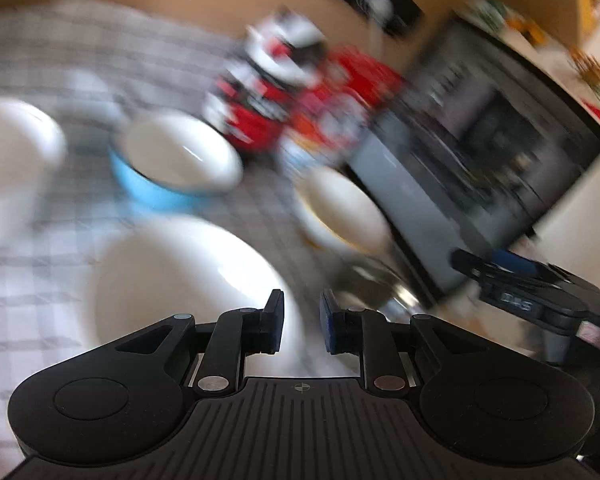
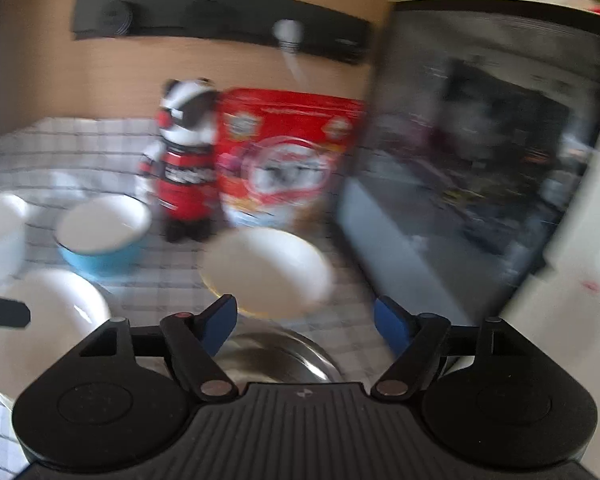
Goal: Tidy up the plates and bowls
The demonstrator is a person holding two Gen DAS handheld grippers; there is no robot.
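My left hand-held gripper [image 1: 302, 322] hovers with its jaws narrowly parted and nothing between them, just above the near rim of the big white plate [image 1: 188, 280]. My right hand-held gripper [image 2: 306, 326] is spread wide and empty over the steel bowl [image 2: 276, 356], with the white bowl [image 2: 266, 270] just beyond it. The blue bowl [image 1: 172, 164] and a white cup [image 1: 12, 160] sit further back on the checked surface [image 1: 40, 280], in front of the red bag [image 2: 284, 152]. Both views are smeared, so I would steady first. I judge the steel bowl's rim the nearest grip: come in level, straddle the rim, close only once a finger is inside.
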